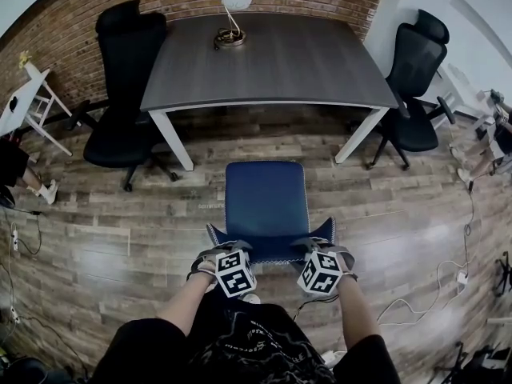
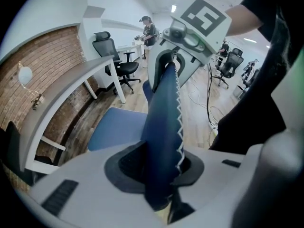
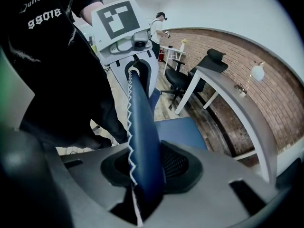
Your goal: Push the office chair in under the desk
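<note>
A blue office chair (image 1: 266, 198) stands on the wood floor just in front of the grey desk (image 1: 264, 62), with its seat facing the desk. Both grippers clamp the top edge of its backrest (image 1: 272, 250). My left gripper (image 1: 230, 250) is shut on the left part of the backrest and my right gripper (image 1: 317, 248) on the right part. In the left gripper view the blue backrest (image 2: 164, 122) runs up between the pads at the left gripper (image 2: 161, 170). In the right gripper view the stitched backrest edge (image 3: 142, 122) is pinched in the right gripper (image 3: 145, 167).
A black office chair (image 1: 124, 94) stands at the desk's left side and another black chair (image 1: 412, 78) at its right. A lamp (image 1: 234, 14) sits on the desk's far edge. A white side table (image 1: 28, 94) is at the left. Cables (image 1: 464, 270) lie on the floor at the right.
</note>
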